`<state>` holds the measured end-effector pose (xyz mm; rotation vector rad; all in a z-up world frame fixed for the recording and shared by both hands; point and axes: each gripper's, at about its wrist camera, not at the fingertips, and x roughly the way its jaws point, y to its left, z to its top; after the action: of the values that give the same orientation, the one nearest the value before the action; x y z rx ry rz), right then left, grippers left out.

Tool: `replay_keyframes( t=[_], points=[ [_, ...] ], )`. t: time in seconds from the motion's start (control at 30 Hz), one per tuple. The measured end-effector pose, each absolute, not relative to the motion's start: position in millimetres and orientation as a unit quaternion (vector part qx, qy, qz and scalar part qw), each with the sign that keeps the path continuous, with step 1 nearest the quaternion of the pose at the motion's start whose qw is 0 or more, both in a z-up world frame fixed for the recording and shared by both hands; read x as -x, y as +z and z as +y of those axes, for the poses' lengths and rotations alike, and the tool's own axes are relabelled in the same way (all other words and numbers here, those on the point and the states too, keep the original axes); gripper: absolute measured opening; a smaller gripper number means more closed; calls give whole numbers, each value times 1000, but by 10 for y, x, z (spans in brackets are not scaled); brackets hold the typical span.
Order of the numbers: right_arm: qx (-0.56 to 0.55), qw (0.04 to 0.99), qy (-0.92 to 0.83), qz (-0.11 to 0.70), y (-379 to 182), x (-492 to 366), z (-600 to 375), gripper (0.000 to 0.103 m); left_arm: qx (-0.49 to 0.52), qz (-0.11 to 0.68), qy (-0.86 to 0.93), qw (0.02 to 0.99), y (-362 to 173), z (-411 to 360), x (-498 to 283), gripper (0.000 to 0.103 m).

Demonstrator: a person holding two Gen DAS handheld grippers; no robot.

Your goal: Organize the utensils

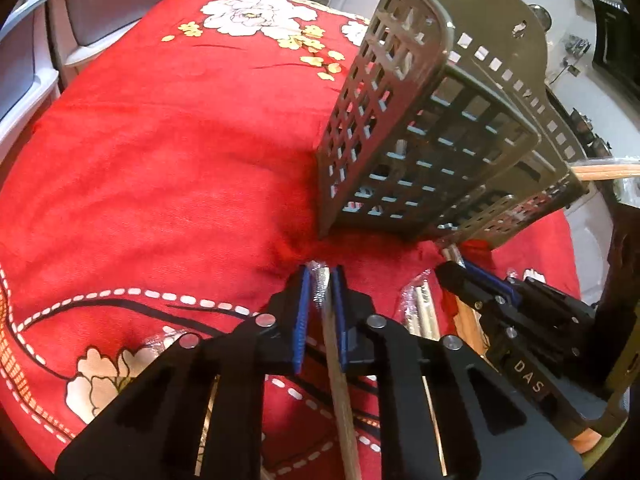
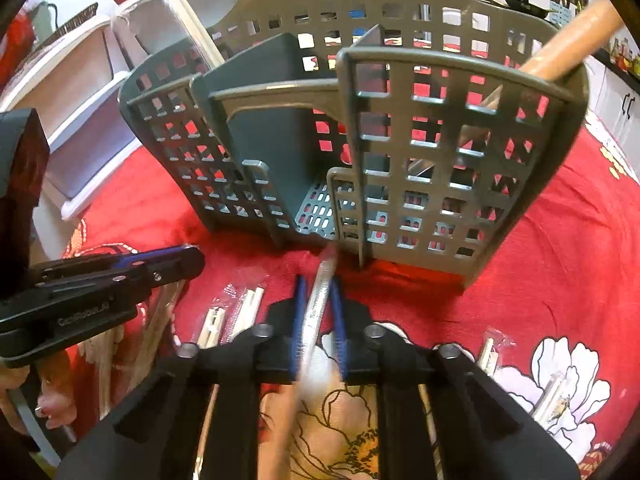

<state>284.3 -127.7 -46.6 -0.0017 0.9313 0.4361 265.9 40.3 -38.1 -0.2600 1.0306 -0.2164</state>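
Note:
A grey slotted utensil caddy (image 1: 420, 140) (image 2: 400, 140) stands on a red floral cloth (image 1: 160, 160). In the left wrist view my left gripper (image 1: 322, 276) is shut on a plastic-wrapped wooden chopstick (image 1: 336, 380), just in front of the caddy's base. My right gripper (image 2: 318, 284) is shut on another clear-wrapped chopstick (image 2: 316, 312), whose tip points at the caddy's middle compartment. Each gripper shows in the other's view: the right gripper (image 1: 452, 268) at the right, the left gripper (image 2: 192, 256) at the left. Loose wrapped chopsticks (image 2: 240, 316) lie on the cloth between them.
A thick wooden handle (image 2: 572, 40) leans in the caddy's right compartment, and a wrapped chopstick pair (image 2: 188, 12) stands in its left one. More wrapped sticks (image 2: 488, 354) lie at the right. White plastic drawers (image 1: 32, 60) stand beyond the cloth's left edge.

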Motion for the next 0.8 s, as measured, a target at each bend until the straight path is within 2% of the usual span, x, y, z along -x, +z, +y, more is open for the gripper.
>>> replay_keyframes(
  t=[0.33,0.8],
  points=[
    [-35,874,227,429,-213,-2691,-1485,6,123,446,-123,878,-53,361,-2408,3],
    [-38,896,265,354,468,-2238,-1678,6,130,366,-151,909,610,361,-2230,2]
  ],
)
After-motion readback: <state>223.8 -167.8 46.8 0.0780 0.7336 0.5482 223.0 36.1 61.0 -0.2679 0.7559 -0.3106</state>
